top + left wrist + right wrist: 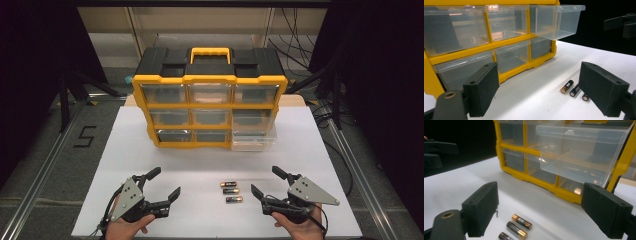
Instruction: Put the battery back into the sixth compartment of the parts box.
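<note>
Three batteries (230, 191) lie side by side near the front edge of the surface, a little right of its middle, sitting between the two tools. They look like small cylindrical cells, black bodies with copper-coloured ends, each lying flat with its long axis running left to right in the high view. My read on handling: light, rigid, smooth-skinned and round, so they will likely roll or squirt out if pinched at the tip. Best hold is probably across the middle of the body, jaws closing on the curved sides.

Left tool (164, 185) sits at the front-left of the surface, jaws spread wide, nothing between them. Right tool (265, 181) is at the front-right, just beside the batteries, jaws likewise apart and empty. A hand grips each one from the front edge.

Further back, toward the far edge, stands a yellow-and-black organizer (210, 97) with nine clear drawers. One clear drawer (253, 139) at its bottom right is pulled out toward the batteries and looks empty, a fair guess for where they are headed.
</note>
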A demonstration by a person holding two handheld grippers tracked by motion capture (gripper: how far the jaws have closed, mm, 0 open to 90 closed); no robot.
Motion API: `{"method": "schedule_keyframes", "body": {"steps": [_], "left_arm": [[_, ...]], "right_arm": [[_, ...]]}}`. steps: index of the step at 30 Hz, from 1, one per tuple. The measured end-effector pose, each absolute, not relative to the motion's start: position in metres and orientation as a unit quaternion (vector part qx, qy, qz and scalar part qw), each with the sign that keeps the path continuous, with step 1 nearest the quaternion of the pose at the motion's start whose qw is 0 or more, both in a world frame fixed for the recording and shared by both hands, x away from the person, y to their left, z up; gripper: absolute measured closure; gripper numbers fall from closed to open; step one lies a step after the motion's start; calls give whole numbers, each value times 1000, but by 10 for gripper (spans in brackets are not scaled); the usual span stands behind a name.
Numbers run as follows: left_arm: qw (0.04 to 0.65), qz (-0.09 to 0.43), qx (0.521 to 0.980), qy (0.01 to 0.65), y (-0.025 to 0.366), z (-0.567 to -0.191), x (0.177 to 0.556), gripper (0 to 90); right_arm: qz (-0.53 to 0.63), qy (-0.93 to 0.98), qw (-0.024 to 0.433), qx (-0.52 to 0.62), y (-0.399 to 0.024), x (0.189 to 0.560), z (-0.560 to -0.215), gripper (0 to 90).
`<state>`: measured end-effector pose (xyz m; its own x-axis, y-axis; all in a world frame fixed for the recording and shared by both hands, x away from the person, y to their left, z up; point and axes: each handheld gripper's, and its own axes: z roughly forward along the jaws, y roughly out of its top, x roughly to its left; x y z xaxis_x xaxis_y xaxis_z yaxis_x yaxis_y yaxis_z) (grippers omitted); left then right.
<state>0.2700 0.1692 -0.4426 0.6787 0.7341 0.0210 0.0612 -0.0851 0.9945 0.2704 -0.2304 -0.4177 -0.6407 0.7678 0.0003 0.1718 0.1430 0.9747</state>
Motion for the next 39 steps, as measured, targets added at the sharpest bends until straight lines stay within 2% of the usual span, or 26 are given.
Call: {"method": "schedule_keyframes", "body": {"steps": [25,31,39], "left_arm": [[610,277,683,292,169,-443,270,164],[609,277,682,294,169,-443,270,164],[609,277,683,295,169,-443,270,164]], "right_arm": [[528,765,231,288,-223,275,-410,156],[462,832,194,238,-220,287,-404,193],[373,897,146,187,-205,302,-413,250]]}}
